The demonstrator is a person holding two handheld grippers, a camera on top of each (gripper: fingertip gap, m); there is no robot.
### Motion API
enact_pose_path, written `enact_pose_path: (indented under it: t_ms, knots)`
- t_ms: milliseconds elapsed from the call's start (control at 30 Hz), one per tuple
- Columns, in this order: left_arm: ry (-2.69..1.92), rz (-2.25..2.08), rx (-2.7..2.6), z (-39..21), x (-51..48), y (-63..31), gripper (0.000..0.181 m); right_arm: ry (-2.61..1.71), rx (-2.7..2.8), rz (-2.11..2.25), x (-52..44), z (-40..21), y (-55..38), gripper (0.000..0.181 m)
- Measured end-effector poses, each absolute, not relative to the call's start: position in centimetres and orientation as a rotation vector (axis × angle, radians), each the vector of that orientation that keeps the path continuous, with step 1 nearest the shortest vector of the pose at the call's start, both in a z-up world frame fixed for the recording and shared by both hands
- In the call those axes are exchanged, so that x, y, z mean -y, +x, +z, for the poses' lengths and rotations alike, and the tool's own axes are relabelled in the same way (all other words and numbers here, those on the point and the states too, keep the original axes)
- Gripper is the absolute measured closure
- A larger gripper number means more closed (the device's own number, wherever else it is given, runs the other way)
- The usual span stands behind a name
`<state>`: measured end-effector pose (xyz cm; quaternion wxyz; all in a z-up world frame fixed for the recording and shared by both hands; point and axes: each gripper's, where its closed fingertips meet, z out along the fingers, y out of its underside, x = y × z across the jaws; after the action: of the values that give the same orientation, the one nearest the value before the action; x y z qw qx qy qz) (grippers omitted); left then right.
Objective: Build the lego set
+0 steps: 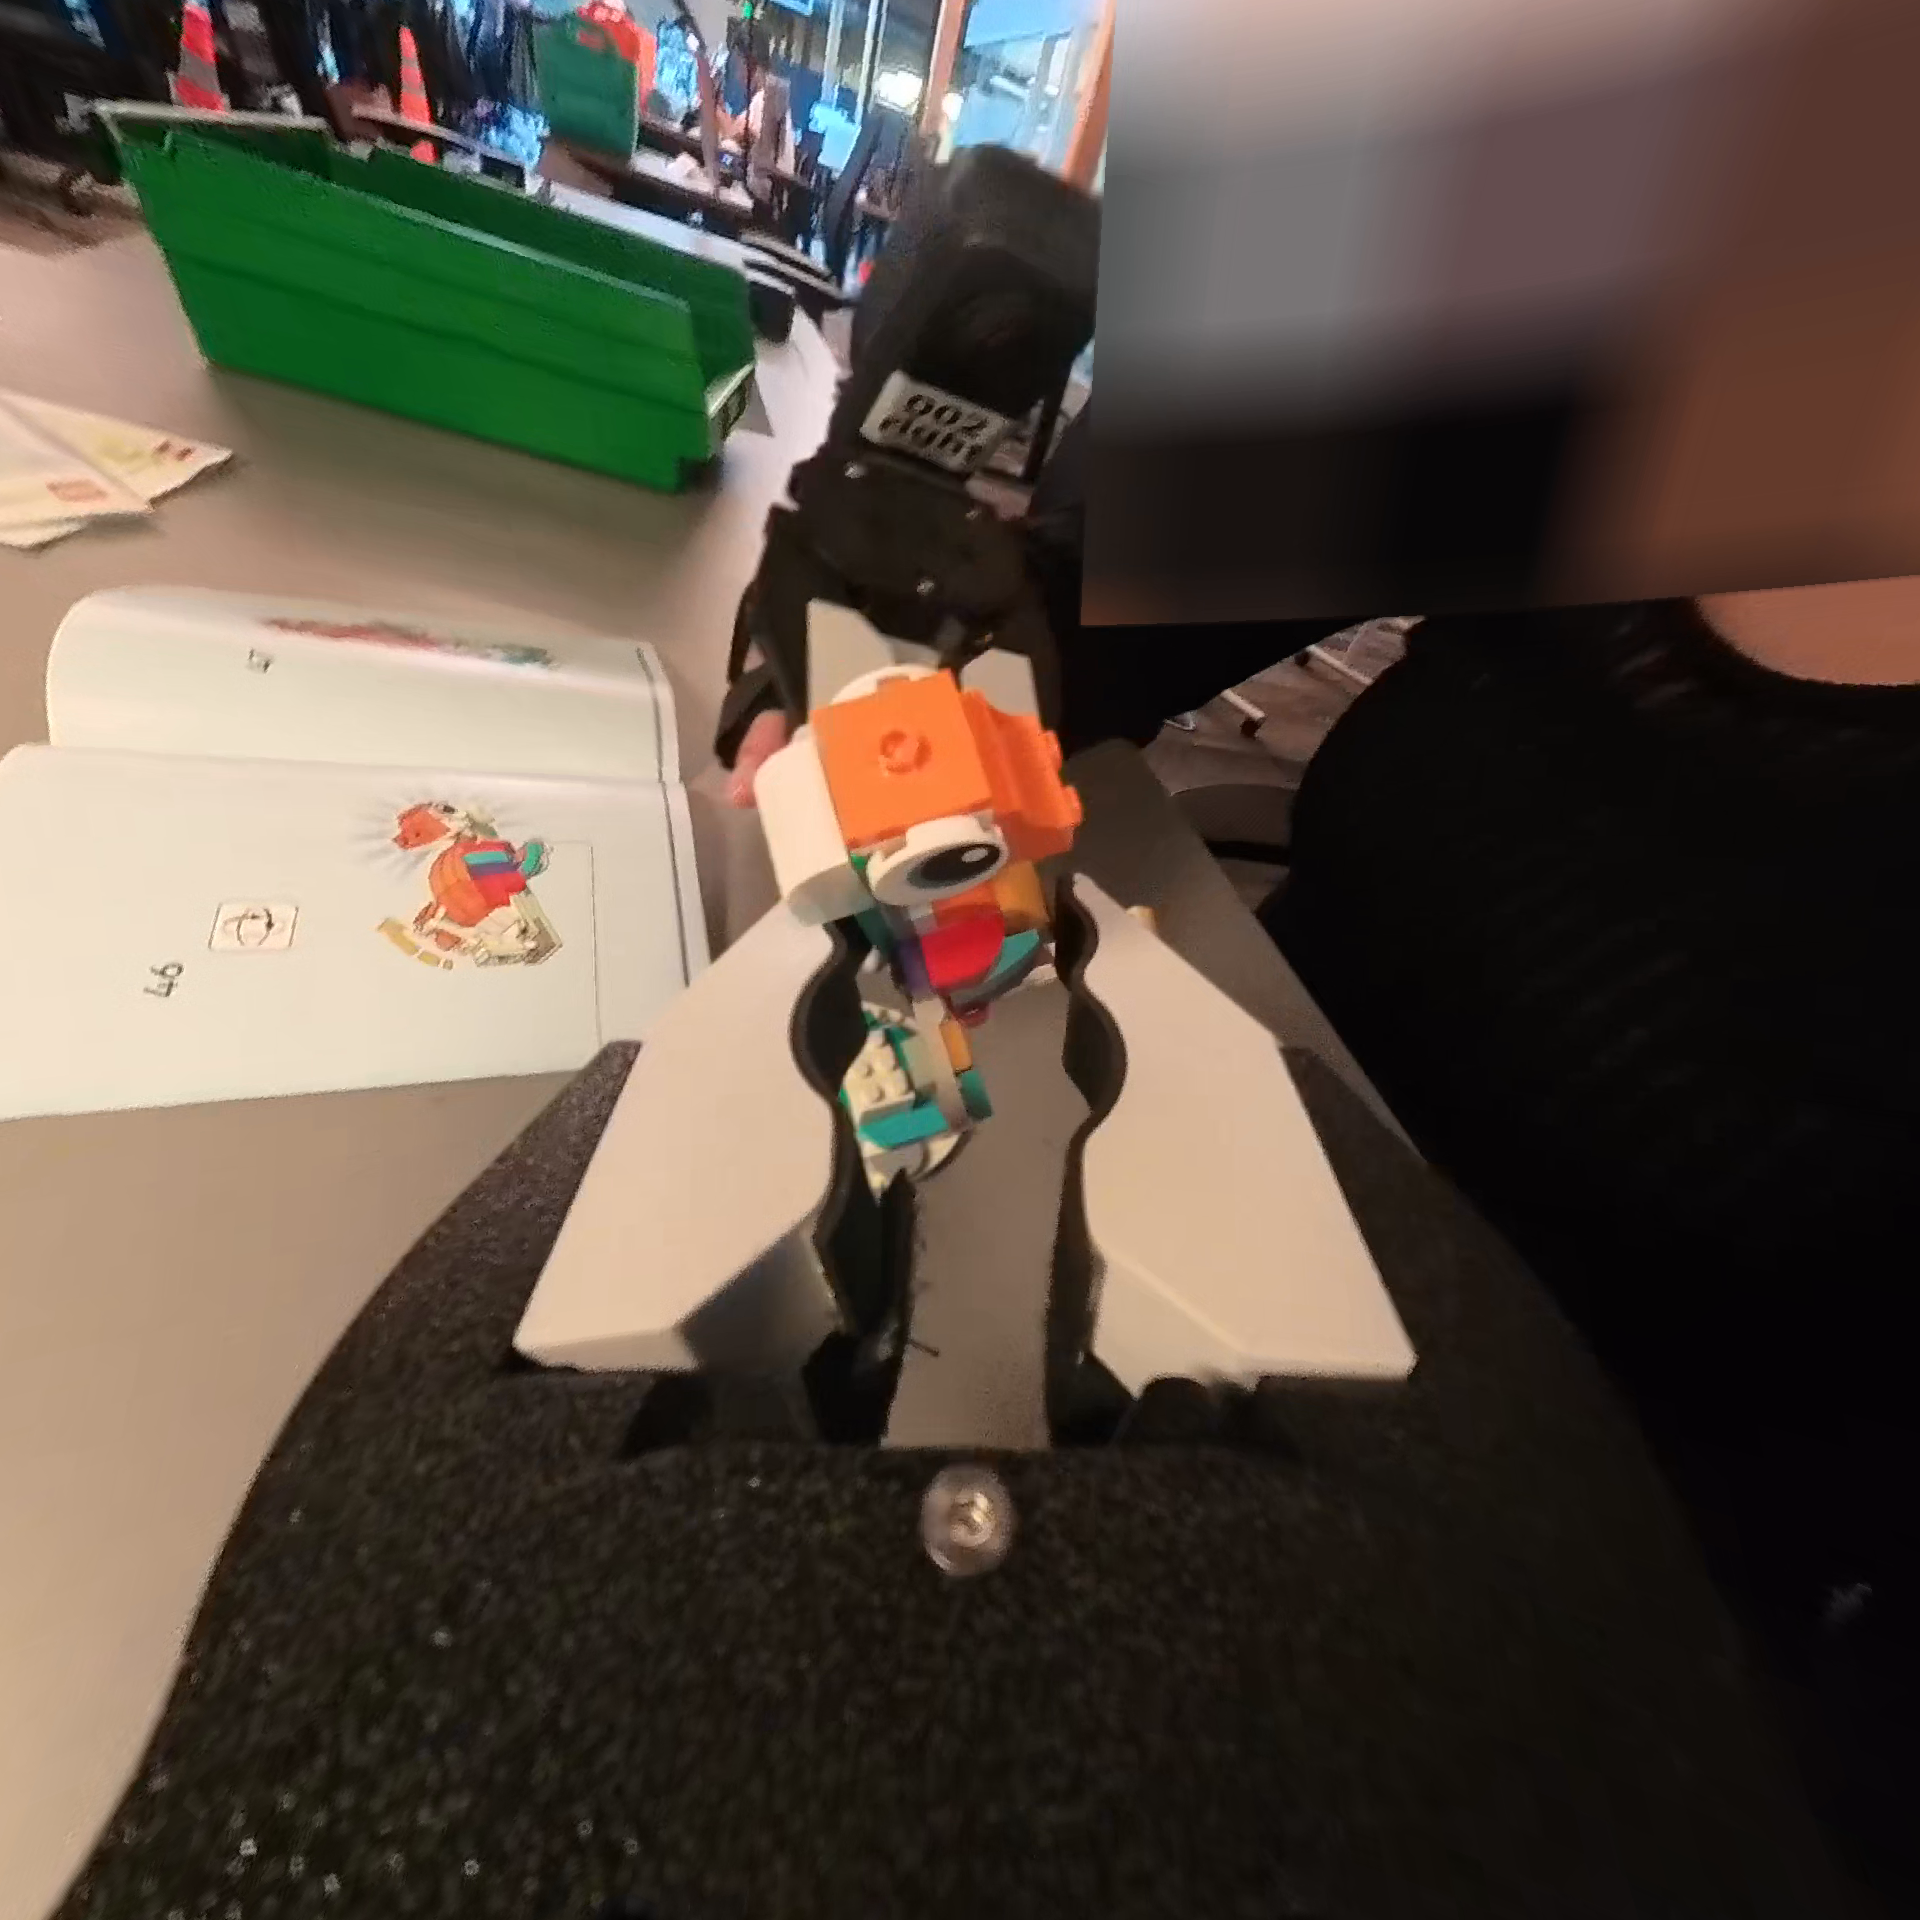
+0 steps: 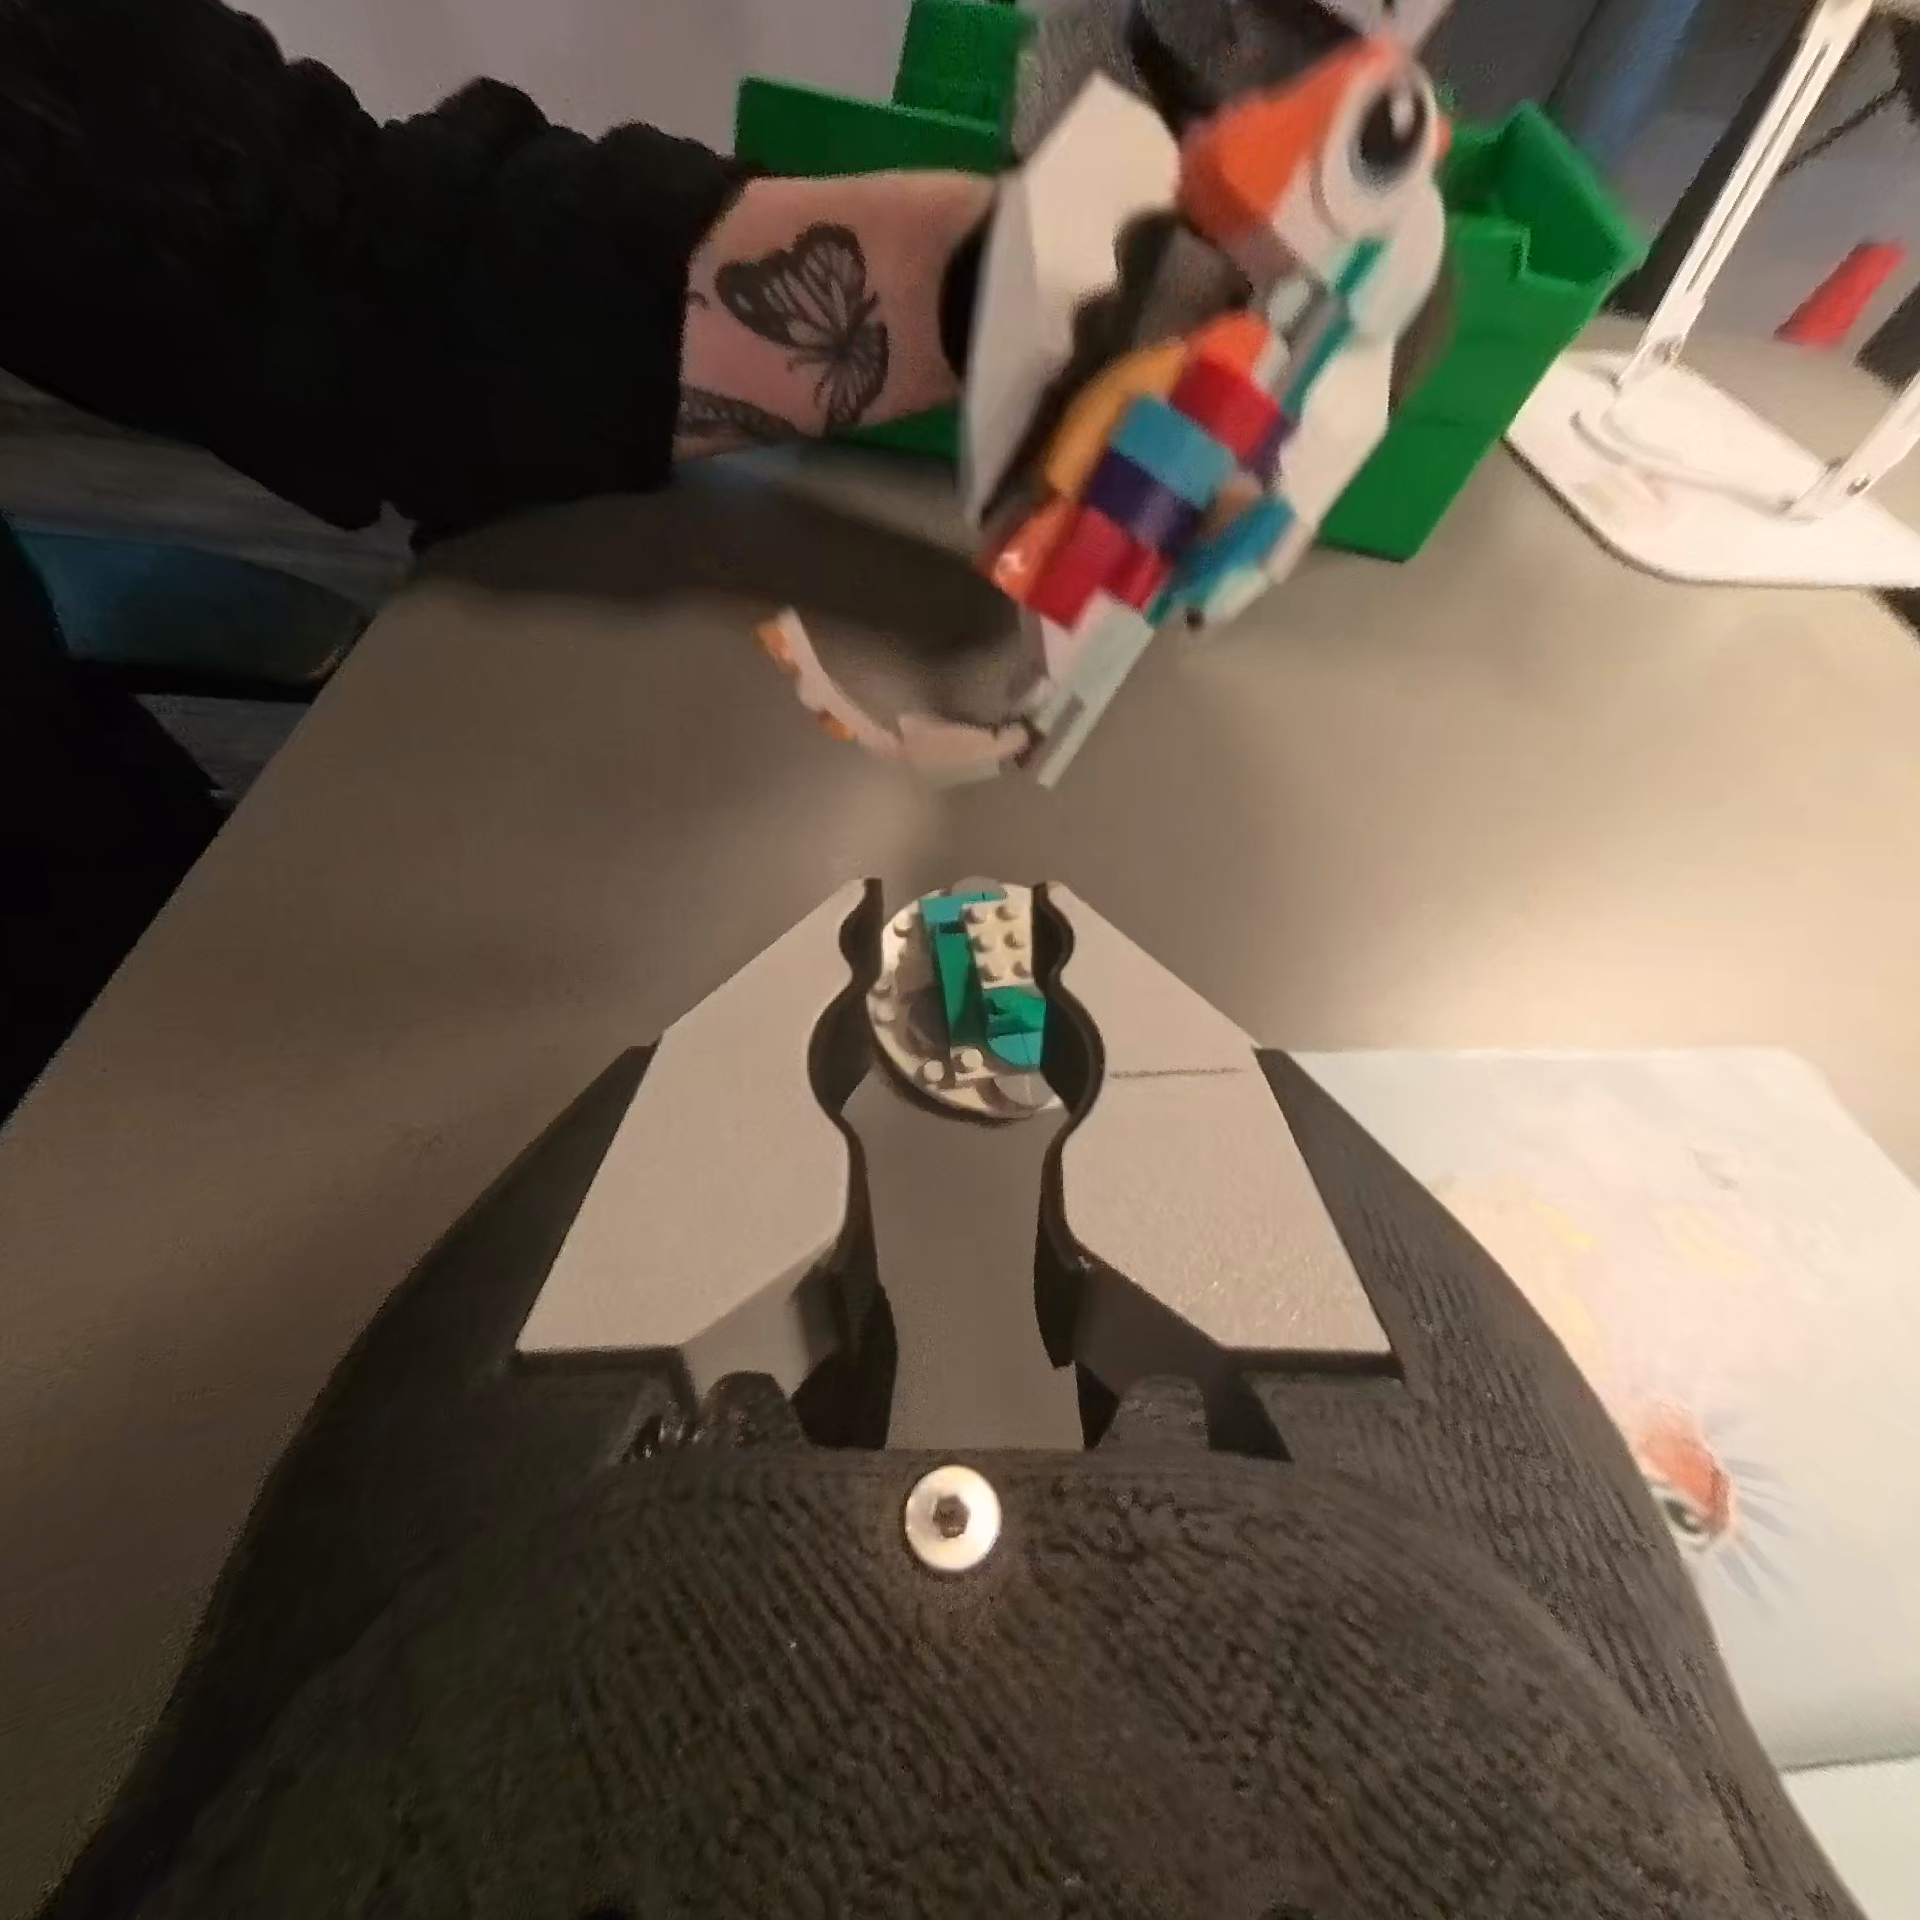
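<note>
My left gripper point(image 1: 956, 945) is shut on a lego figure point(image 1: 914, 769) with an orange and white head, one large eye and a red, teal and purple body. It holds the figure up off the table, above a round grey base point(image 1: 904, 1112) that carries teal and white bricks. My right gripper point(image 2: 956, 906) is closed around that base point(image 2: 961, 1003) low over the grey table point(image 2: 520, 935). The right wrist view shows the left gripper point(image 2: 1226, 436) and figure point(image 2: 1174, 457) blurred above, with a curved grey and orange piece point(image 2: 831, 707) at the figure's lower end. The right gripper's black body point(image 1: 925, 499) shows behind the figure.
An open instruction booklet point(image 1: 312, 883) lies left of the figure, also seen in the right wrist view point(image 2: 1558, 1247). A green bin point(image 1: 436, 312) stands at the back. A clear plastic stand point(image 2: 1714, 364) is at the far right. A person in black sits close. The tips of one gripper are about 6 cm away from the tips of the other.
</note>
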<state>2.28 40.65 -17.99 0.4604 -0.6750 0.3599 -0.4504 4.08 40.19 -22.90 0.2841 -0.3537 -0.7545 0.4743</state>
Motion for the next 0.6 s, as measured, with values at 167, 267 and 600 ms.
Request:
enact_pose_path:
  t_ms: [167, 267, 600]
  knots:
    - [-1.744, -1.077, -0.867, -19.0, -41.4, 2.4, 0.149, -0.664, 1.944, 1.081, -39.9, -22.4, 3.9, 0.160]
    - [-1.789, -1.076, -0.838, -19.4, -41.8, 2.4, 0.149, -0.503, 1.933, 0.927, -39.4, -23.0, 3.9, 0.160]
    - [-1.921, -0.996, -0.817, -20.2, -42.3, 2.7, 0.149, -0.401, 1.865, 0.767, -39.6, -23.2, 3.0, 0.165]
